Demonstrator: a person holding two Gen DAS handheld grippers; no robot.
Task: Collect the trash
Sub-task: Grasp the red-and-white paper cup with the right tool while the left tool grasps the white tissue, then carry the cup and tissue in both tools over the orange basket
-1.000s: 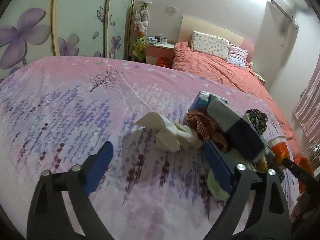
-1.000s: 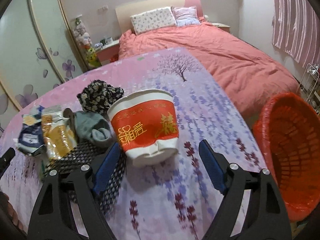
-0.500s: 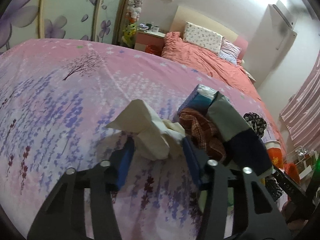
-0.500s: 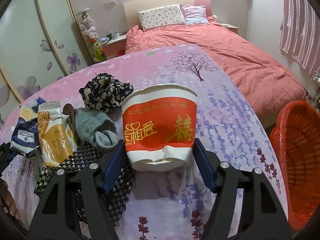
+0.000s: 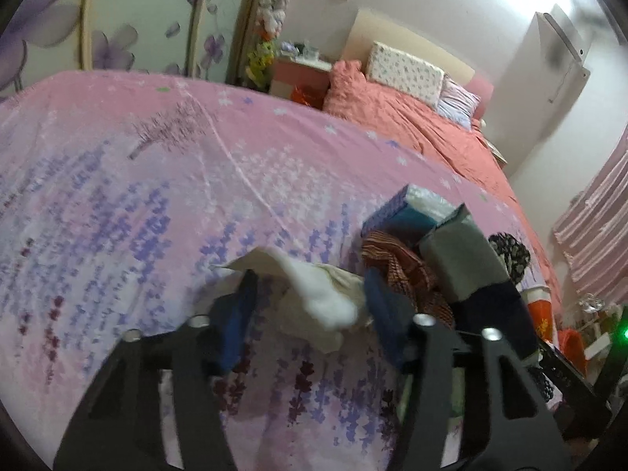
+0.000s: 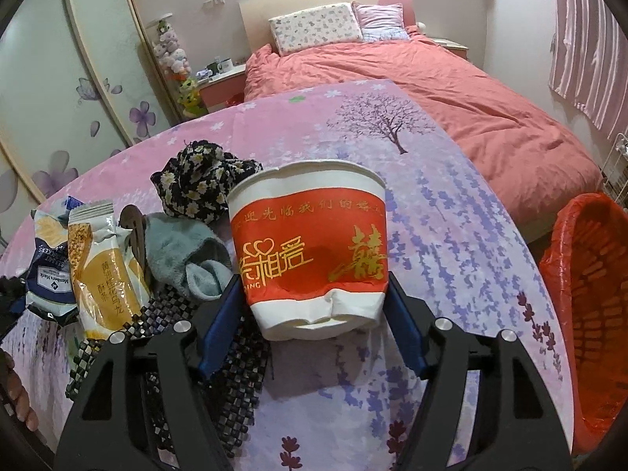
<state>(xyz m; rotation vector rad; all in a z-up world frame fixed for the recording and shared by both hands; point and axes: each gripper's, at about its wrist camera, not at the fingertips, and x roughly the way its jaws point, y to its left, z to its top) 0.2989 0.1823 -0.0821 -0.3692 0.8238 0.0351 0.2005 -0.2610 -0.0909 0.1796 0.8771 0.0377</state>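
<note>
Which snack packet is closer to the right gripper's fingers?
The yellow packet. It lies just beside the left finger of the right gripper, above the checkered cloth. The dark blue packet lies further out, toward the left edge.

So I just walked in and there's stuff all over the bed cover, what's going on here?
A person is picking up trash with a handheld gripper in each hand. The left gripper has closed around a crumpled white tissue lying beside a heap of clothes. The right gripper is clamped on a red and white paper cup, whose base is dented in the squeeze. A red bin waits to the right; snack wrappers lie untouched.
</note>
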